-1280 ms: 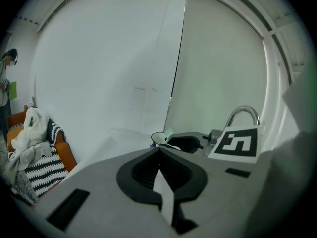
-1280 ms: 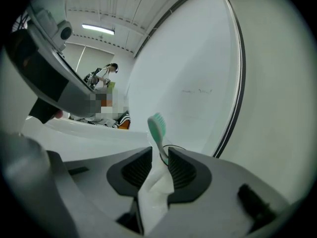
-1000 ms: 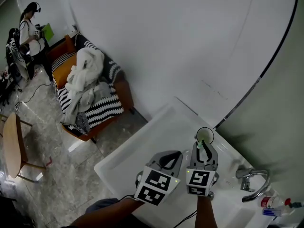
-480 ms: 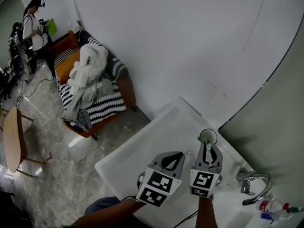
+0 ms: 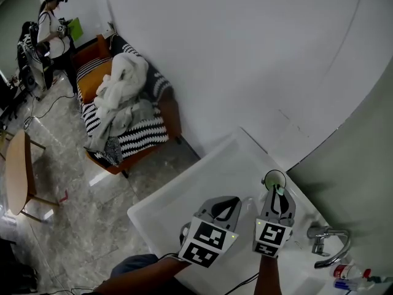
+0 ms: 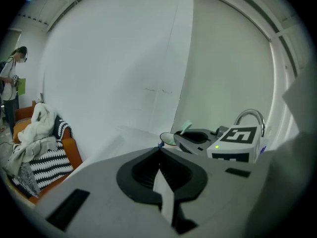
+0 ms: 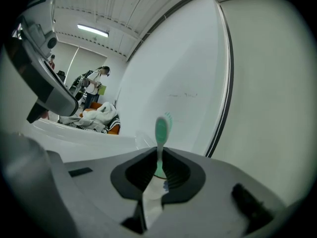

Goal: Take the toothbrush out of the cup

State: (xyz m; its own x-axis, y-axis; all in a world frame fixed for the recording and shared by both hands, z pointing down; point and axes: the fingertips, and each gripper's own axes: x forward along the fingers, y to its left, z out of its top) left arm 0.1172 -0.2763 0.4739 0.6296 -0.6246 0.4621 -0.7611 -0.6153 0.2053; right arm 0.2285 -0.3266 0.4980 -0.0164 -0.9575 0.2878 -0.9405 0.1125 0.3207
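Observation:
A pale cup (image 5: 274, 179) stands on the white sink counter (image 5: 202, 183) near the wall. A green toothbrush (image 7: 161, 129) rises from it, head up. My right gripper (image 5: 277, 193) reaches over the cup and is shut on the toothbrush's stem just below the head. In the left gripper view the cup (image 6: 169, 139), the toothbrush (image 6: 185, 128) and the right gripper (image 6: 198, 137) show ahead. My left gripper (image 5: 229, 203) hovers beside the right one, to the left of the cup, its jaws together with nothing between them.
A chrome faucet (image 5: 328, 242) curves over the basin at the right, with small bottles (image 5: 349, 276) beyond it. Down on the floor are a sofa piled with clothes (image 5: 126, 100), a wooden table (image 5: 15, 177) and people (image 5: 52, 26) at the far left.
The right gripper's jaws, open around the toothbrush a second ago, have closed onto it. Both hands stay almost where they were.

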